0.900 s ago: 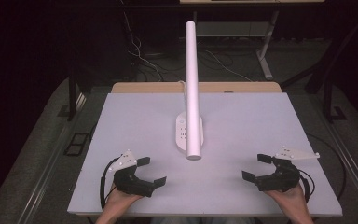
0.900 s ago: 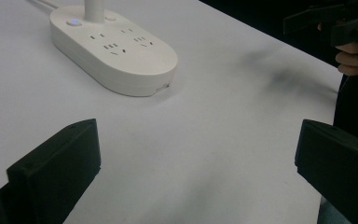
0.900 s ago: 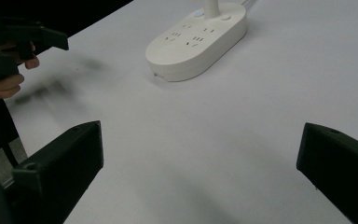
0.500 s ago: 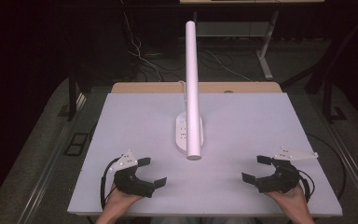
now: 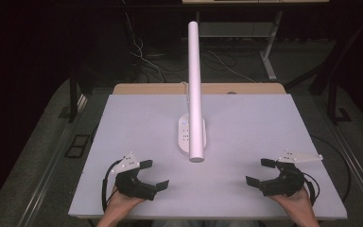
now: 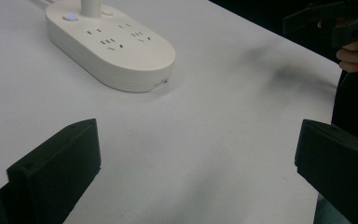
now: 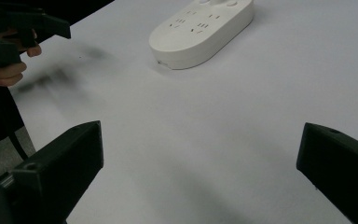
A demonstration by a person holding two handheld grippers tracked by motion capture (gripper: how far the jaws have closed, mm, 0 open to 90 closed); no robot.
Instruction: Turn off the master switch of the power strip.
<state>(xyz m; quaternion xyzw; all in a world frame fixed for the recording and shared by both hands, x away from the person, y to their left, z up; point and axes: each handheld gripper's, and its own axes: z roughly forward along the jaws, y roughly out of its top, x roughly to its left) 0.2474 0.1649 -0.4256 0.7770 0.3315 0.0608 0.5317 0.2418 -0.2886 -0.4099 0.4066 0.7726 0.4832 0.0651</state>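
A white oval power strip (image 5: 188, 135) with several sockets lies at the middle of the white table (image 5: 137, 118). In the left gripper view the power strip (image 6: 112, 46) is ahead at upper left; in the right gripper view the power strip (image 7: 203, 30) is ahead at top. My left gripper (image 5: 153, 174) rests near the front left edge, jaws wide open, nothing between them. My right gripper (image 5: 261, 171) rests near the front right edge, also open and empty. Both point inward toward the strip, well short of it.
A tall white pole (image 5: 194, 90) rises from the strip's far end and leans toward the camera. A wooden board (image 5: 246, 89) borders the table's far edge. Cables lie on the dark floor (image 5: 146, 61) behind. Wide bare tabletop separates the two grippers.
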